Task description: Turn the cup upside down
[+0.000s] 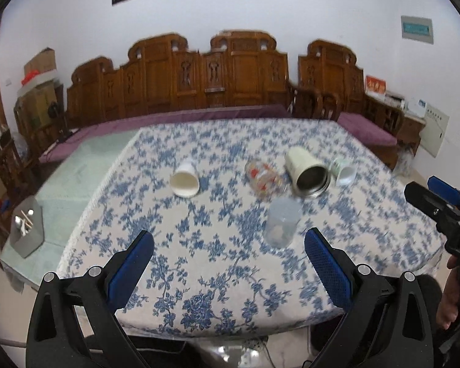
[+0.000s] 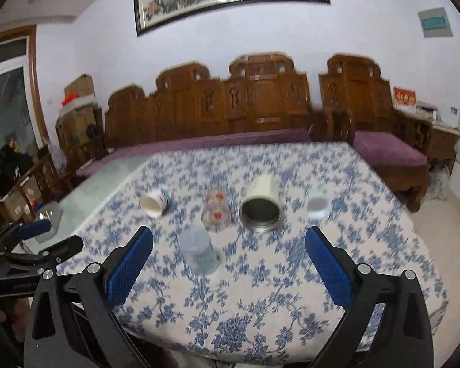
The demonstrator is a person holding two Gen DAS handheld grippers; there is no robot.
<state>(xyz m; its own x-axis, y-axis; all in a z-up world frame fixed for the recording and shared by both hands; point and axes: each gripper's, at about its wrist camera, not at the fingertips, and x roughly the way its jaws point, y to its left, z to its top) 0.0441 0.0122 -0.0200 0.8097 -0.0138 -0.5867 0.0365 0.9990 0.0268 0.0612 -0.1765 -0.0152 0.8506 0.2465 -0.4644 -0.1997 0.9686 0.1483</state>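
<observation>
Several cups lie on their sides on the blue-flowered tablecloth [image 1: 199, 276]: a white paper cup [image 1: 185, 178] [image 2: 155, 202], a glass with red print [image 1: 263, 179] [image 2: 216, 211], a cream steel-lined mug [image 1: 306, 173] [image 2: 260, 205] and a small white cup [image 1: 345, 171] [image 2: 317, 204]. A clear plastic cup [image 1: 282, 224] [image 2: 199, 253] stands nearest, rim side unclear. My left gripper [image 1: 228, 263] is open and empty above the near edge. My right gripper [image 2: 228, 263] is open and empty; it also shows at the right of the left wrist view [image 1: 438, 202].
A carved wooden sofa [image 1: 199, 86] with purple cushions stands behind the table. A grey bin [image 1: 27, 227] sits on a pale green surface at the left. Boxes are stacked at the far left [image 2: 76, 107].
</observation>
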